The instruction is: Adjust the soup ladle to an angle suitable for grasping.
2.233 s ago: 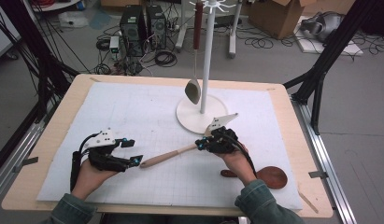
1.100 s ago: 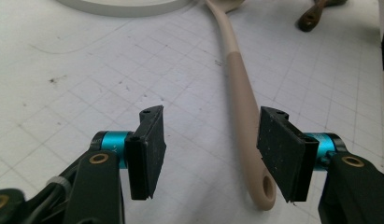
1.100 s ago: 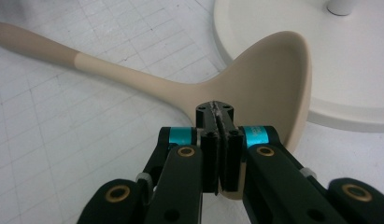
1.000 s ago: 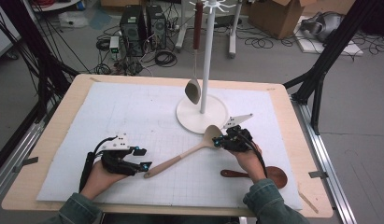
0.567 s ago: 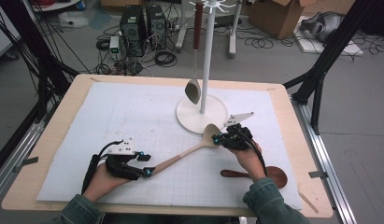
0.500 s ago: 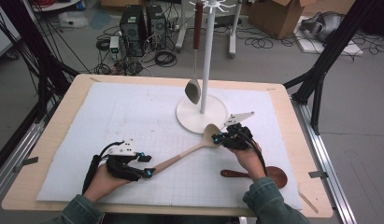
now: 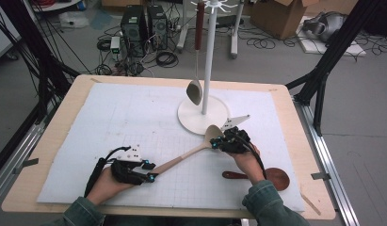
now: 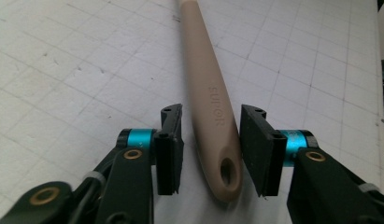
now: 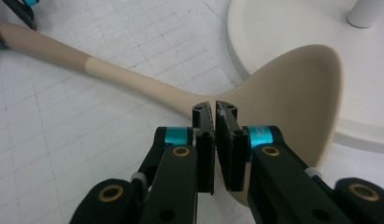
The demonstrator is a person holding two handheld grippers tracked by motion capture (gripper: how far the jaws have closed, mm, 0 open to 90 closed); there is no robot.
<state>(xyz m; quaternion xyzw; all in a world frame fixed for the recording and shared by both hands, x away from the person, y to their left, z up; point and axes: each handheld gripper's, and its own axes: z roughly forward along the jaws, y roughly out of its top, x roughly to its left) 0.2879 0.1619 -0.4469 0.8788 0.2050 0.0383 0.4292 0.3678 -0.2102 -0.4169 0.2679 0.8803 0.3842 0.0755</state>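
Observation:
A beige spoon (image 7: pixel 191 153) lies slanted across the white mat, its bowl (image 9: pixel 292 84) next to the stand's base. My right gripper (image 7: pixel 218 142) is shut on the rim of the bowl, its pads (image 9: pixel 203 121) pinching the thin edge. My left gripper (image 7: pixel 151 172) straddles the handle's end with the hanging hole (image 8: pixel 225 170). Its jaws have just been closing on the handle (image 8: pixel 201 70). One pad (image 8: pixel 255 140) is at the handle's side, while the other still stands a small gap away.
A white stand (image 7: pixel 203 117) with a round base rises behind the right gripper, and a dark ladle (image 7: pixel 195 89) hangs from it. A dark wooden spoon (image 7: pixel 271 178) lies near the table's front right edge. The white mat (image 7: pixel 111 122) covers most of the table.
My left gripper has slid right to the handle's end, and its jaws have narrowed around it. The right gripper and the spoon's bowl have stayed put over the last second.

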